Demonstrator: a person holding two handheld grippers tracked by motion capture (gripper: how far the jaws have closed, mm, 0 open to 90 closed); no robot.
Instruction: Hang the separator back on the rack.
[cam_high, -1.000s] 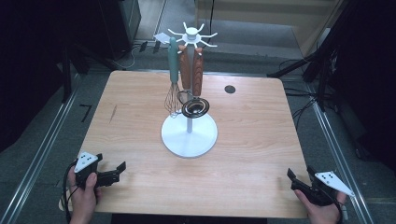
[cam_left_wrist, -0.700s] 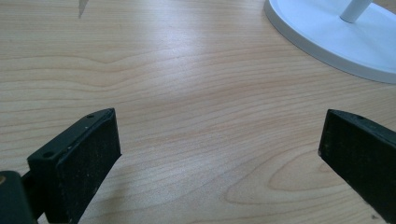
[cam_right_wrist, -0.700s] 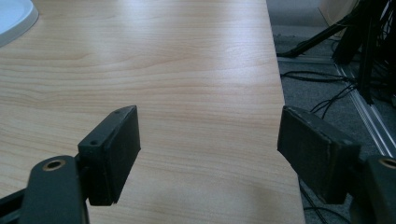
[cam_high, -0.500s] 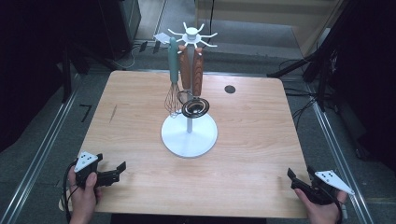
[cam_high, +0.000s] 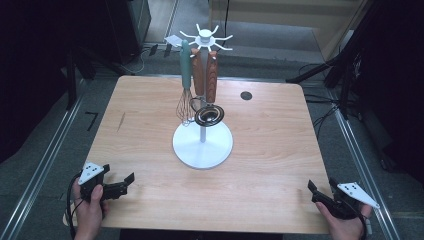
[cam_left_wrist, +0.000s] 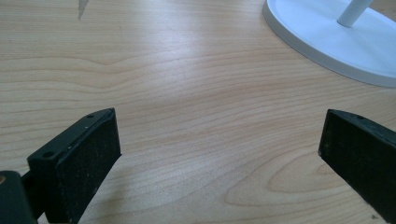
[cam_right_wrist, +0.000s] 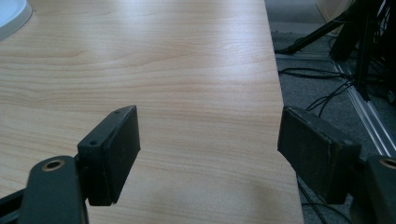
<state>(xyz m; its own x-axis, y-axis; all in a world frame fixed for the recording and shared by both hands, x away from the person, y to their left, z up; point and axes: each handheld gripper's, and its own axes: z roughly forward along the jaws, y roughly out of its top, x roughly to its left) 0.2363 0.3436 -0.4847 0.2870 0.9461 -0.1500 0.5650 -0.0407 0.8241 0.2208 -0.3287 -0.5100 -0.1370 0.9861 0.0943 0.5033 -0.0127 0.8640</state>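
Observation:
A white utensil stand (cam_high: 202, 146) with a round base stands at the middle of the wooden table (cam_high: 270, 150). From its top hooks (cam_high: 205, 36) hang a teal-handled whisk (cam_high: 185, 70) and two wooden-handled utensils (cam_high: 205, 75); a metal coil head (cam_high: 208, 115) hangs low by the pole. My left gripper (cam_high: 127, 184) rests at the near left corner, open and empty, facing the stand base (cam_left_wrist: 336, 42). My left gripper (cam_left_wrist: 219, 140) has bare wood between its jaws. At the near right corner my right gripper (cam_high: 316, 194) is open and empty. My right gripper (cam_right_wrist: 210, 135) sits above the table's right edge.
A dark round grommet (cam_high: 246, 95) sits in the tabletop at the back right, and a short dark mark (cam_high: 121, 121) at the left. Cables and black stand legs (cam_right_wrist: 345, 42) lie on the grey floor past the right edge. Metal floor rails (cam_high: 45, 165) run along both sides.

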